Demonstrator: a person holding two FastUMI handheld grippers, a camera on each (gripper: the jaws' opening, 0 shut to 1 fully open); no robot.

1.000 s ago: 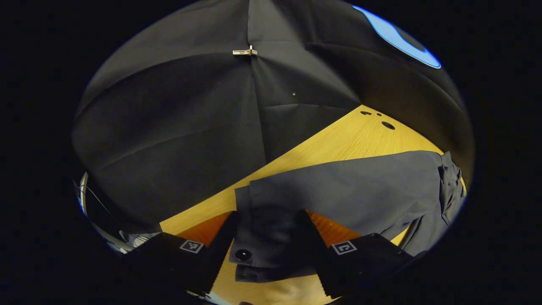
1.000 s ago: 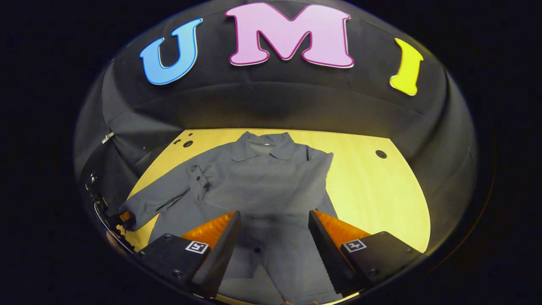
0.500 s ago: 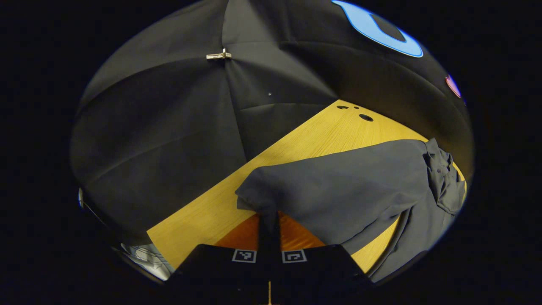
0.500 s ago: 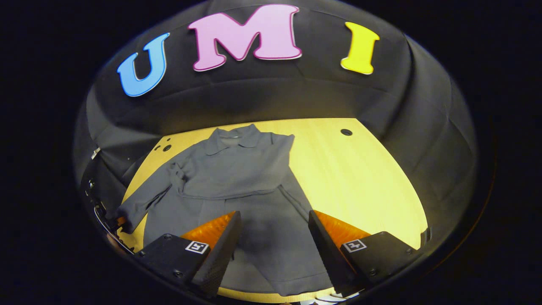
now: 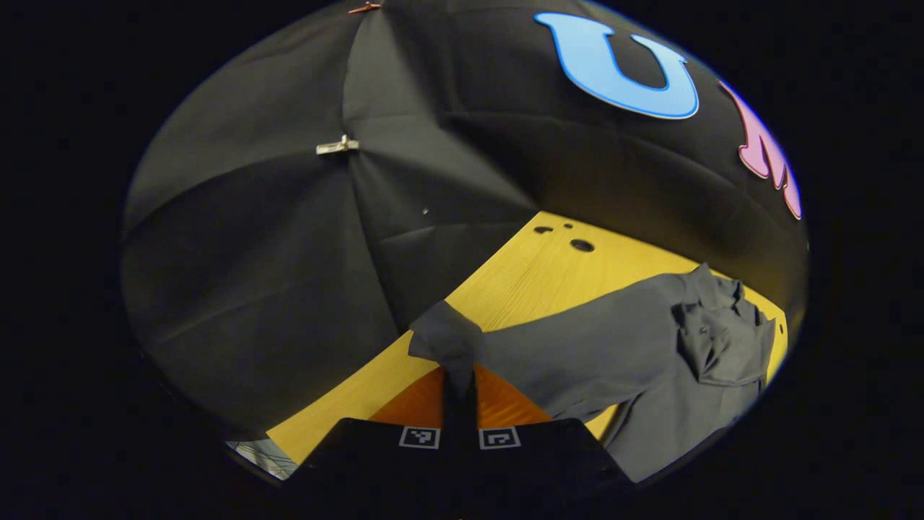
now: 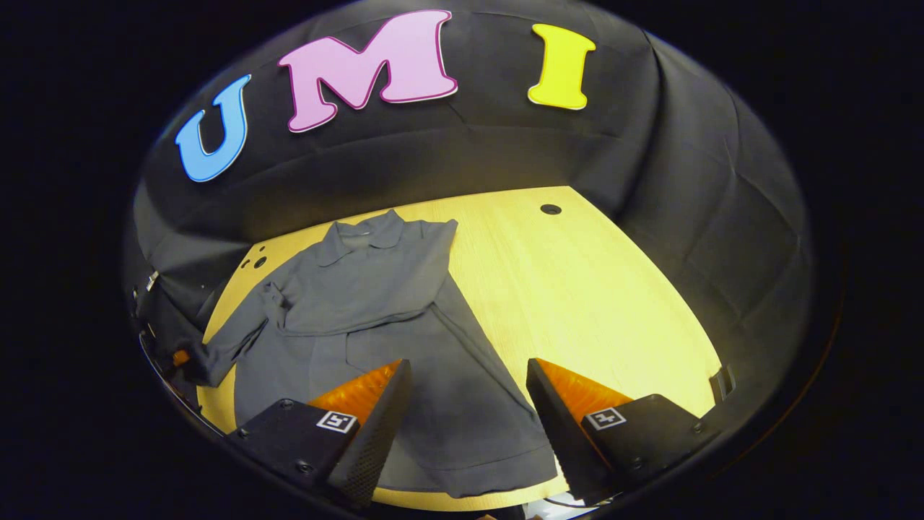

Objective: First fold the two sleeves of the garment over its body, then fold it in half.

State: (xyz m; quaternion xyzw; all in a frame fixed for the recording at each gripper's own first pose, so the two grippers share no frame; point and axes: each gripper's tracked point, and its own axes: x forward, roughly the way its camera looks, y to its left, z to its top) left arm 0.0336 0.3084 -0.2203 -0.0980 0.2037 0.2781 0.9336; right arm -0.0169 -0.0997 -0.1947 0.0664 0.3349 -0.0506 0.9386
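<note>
Left gripper (image 5: 459,386) was clamped on the cuff of the grey garment's (image 6: 375,318) left sleeve (image 5: 577,354), cuff end bunched just above the closed fingers, sleeve stretched over the wooden table (image 6: 599,303). Garment lay flat on the table, collar toward the black wall, other sleeve already folded across its chest. Right gripper (image 6: 468,419) hung above the hem, fingers spread apart, holding nothing.
</note>
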